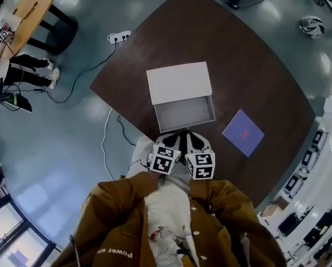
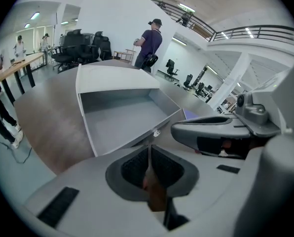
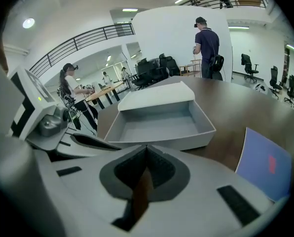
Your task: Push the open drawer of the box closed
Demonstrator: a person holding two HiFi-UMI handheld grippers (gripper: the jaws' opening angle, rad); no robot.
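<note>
A white box [image 1: 178,81] lies on the dark brown table [image 1: 255,77]. Its empty grey drawer [image 1: 185,113] stands pulled out toward me. Both grippers sit side by side just in front of the drawer's front wall. The left gripper [image 1: 174,139] is shut with nothing between its pads. The right gripper [image 1: 195,140] is shut and empty too. In the left gripper view the drawer [image 2: 120,120] lies ahead and slightly left, its front corner close to the jaw tips [image 2: 149,147]. From the right gripper view the drawer [image 3: 159,125] is straight ahead, just past the closed tips [image 3: 147,147].
A purple sheet [image 1: 243,132] lies on the table right of the drawer, also the purple sheet [image 3: 263,164] in the right gripper view. A white power strip [image 1: 119,36] and cable lie on the floor at left. A person [image 3: 206,46] stands beyond the table's far end.
</note>
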